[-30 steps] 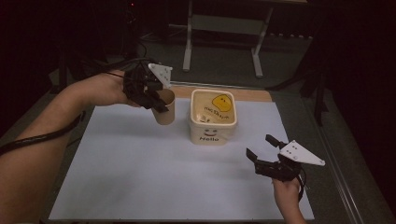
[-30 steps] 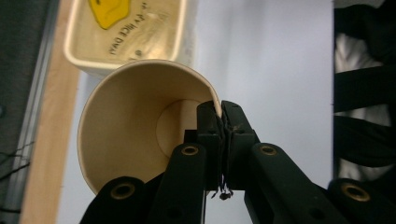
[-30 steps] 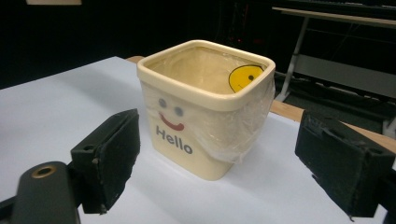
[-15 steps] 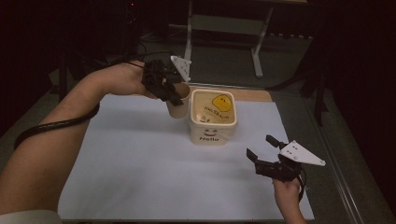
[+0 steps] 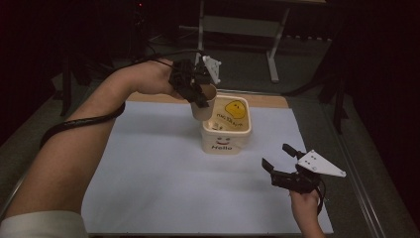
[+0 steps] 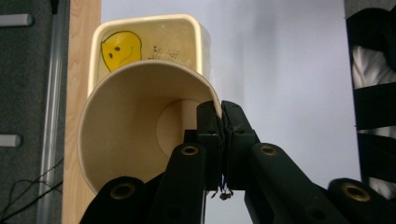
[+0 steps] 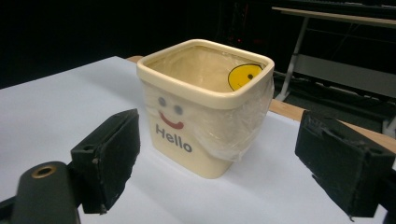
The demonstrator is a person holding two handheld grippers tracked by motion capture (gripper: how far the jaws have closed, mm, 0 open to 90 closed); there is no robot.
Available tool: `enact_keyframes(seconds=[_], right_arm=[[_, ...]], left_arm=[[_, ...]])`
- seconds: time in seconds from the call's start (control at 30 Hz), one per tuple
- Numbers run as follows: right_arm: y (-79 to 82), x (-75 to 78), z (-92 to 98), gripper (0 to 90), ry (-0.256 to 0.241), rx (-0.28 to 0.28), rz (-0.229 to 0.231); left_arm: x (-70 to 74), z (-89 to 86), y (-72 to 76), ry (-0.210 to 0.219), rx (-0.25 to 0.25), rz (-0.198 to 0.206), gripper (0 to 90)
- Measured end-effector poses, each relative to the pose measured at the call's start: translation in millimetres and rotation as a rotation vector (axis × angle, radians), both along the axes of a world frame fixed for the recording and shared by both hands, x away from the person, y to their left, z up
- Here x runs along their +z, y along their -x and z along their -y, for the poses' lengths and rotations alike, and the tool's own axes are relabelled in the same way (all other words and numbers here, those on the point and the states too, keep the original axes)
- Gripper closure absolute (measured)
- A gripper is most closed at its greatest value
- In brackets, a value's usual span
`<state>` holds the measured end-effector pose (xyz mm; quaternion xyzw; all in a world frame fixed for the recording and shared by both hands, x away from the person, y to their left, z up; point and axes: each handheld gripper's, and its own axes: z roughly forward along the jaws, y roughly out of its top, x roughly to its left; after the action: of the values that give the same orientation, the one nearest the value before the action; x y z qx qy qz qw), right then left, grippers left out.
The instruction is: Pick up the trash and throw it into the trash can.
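My right tool (image 5: 280, 163) waits nearest me, jaws spread wide and empty, aimed at the square "Hello" tub (image 5: 226, 130) on the white sheet (image 5: 148, 168) covering the worktop. Farther out, my left tool (image 5: 198, 91) pinches the rim of a paper cup (image 5: 204, 103), tipped above the tub's far-left corner. I judge I'm at the pouring step; next I tilt the cup further, mouth kept over the opening. The tub's plastic liner (image 7: 243, 126) could snag. Beyond stands 1 metal frame (image 5: 237, 25).
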<state>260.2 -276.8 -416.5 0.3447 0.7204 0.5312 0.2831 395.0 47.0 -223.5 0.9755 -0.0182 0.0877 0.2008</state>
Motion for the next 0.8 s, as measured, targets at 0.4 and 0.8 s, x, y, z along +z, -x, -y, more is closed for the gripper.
enact_keyframes(seconds=[0.4, 0.8], right_arm=[[0.0, -1.0, 0.1, 14.0, 0.0, 0.0, -0.007], [-0.4, -2.0, -0.5, 14.0, 0.0, 0.005, -0.012]], left_arm=[[5.2, 22.3, -12.8, -0.022, -0.006, 0.02, 88.5], [8.2, 44.7, -24.2, -0.016, -0.026, 0.047, 88.4]])
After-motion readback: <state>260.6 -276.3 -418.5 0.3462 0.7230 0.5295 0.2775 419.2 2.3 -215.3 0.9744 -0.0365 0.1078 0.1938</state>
